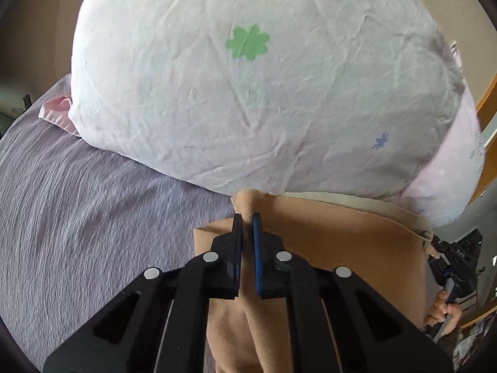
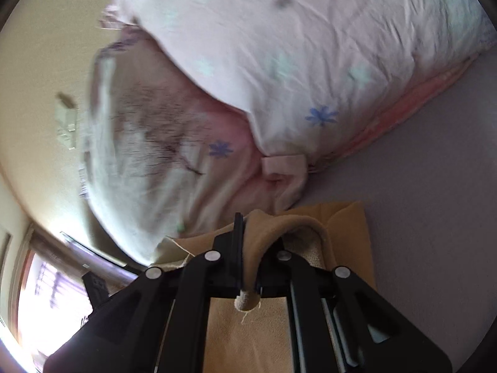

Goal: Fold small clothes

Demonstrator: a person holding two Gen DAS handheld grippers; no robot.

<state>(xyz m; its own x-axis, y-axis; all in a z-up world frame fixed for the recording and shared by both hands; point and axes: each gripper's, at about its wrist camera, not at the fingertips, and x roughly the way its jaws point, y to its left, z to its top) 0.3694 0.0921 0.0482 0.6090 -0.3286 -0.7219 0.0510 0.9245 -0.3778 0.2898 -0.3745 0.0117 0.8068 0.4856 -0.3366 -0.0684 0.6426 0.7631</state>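
On the bed: a tan fleece garment lay spread over the lavender bedspread, its far edge just beside a big pale pillow.
Garment: tan on the outside, with a cream lining showing along the far hem in my left view; in my right view a fold of it arched up, with cream inside the arch.
Left gripper: my left gripper was pinched together on a raised ridge of the tan cloth, and the fabric stood up between the dark pads and poked out past the tips.
Right gripper: my right gripper was clamped on another bunched fold of the same garment; the cloth draped over the right finger and hid it, and a rolled cream end hung out behind the fingers.
Pillow: white-pink case printed with a green clover and small blue flowers; a pink layer showed beneath it at the edges.
My other hand: at the right rim of the left view, my fingers wrapped a handle, with the right gripper's dark body above them.
Right view: partly blurred on the left side, so I could not make out the details there.
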